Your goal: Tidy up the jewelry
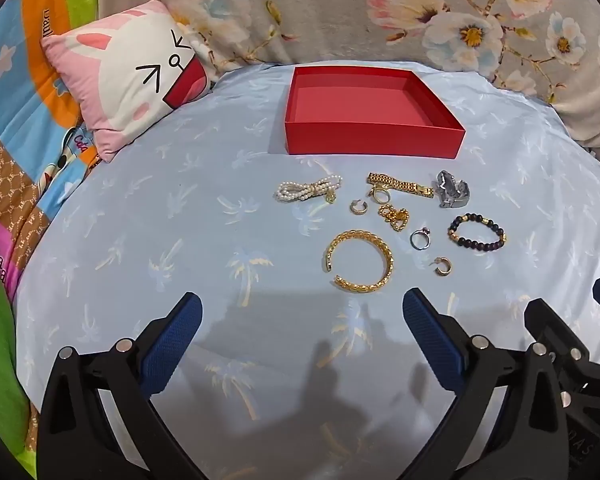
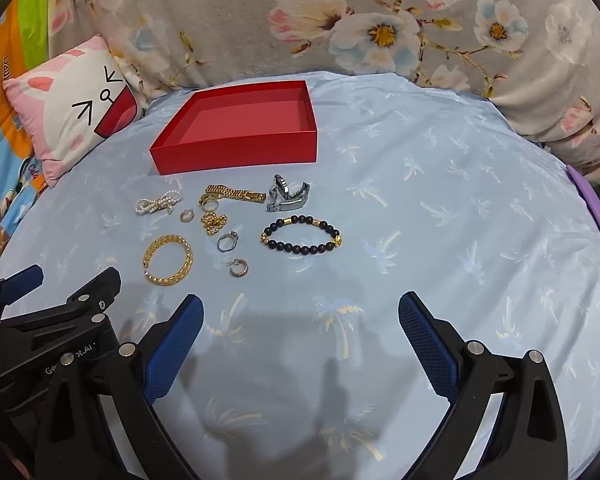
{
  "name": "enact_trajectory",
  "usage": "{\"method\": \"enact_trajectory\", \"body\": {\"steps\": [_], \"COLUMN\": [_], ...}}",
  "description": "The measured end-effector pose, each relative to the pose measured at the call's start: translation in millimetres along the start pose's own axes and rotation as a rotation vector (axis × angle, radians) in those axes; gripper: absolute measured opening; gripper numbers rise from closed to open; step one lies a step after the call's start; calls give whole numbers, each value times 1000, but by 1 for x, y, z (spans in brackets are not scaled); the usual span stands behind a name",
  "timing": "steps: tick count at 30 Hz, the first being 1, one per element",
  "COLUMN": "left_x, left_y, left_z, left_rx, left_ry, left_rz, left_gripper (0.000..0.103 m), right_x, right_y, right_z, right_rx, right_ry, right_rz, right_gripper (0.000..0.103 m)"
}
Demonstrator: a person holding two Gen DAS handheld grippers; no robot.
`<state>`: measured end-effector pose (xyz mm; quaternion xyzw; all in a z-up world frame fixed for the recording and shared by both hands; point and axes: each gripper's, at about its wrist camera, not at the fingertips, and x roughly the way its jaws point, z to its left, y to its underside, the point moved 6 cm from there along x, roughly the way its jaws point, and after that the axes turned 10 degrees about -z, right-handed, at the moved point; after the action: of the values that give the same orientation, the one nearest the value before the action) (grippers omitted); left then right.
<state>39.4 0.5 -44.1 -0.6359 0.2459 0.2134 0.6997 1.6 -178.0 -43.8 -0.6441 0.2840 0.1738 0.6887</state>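
An empty red box (image 1: 374,139) (image 2: 236,152) sits at the back of a light blue cloth. In front of it lie several jewelry pieces: a pearl strand (image 1: 308,189), a gold link bracelet (image 1: 400,184), a silver watch band (image 1: 454,191) (image 2: 288,194), a gold cuff bangle (image 1: 358,261) (image 2: 168,260), a dark bead bracelet (image 1: 476,232) (image 2: 302,236), a silver ring (image 1: 420,239), a gold chain (image 1: 394,216) and small hoop earrings (image 1: 443,266). My left gripper (image 1: 302,308) is open and empty, short of the bangle. My right gripper (image 2: 300,308) is open and empty, short of the bead bracelet.
A pink and white rabbit cushion (image 1: 128,76) (image 2: 68,120) lies left of the box. A floral grey blanket (image 1: 380,12) rises behind the cloth. A colourful quilt (image 1: 16,140) lies to the left. The other gripper shows at each view's lower edge (image 1: 572,344) (image 2: 48,320).
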Motion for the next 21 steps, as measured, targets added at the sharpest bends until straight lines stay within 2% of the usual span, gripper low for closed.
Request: {"method": "enact_trajectory", "body": {"steps": [21], "left_x": [0], "left_y": [7], "left_z": [-1], "left_rx": [-2], "left_ry": [5], "left_rz": [31], "left_gripper": [98], "right_x": [-2], "right_y": [1], "right_z": [-1], "right_rx": [-9], "right_ry": [6], "right_rz": [0], "right_gripper": [97]}}
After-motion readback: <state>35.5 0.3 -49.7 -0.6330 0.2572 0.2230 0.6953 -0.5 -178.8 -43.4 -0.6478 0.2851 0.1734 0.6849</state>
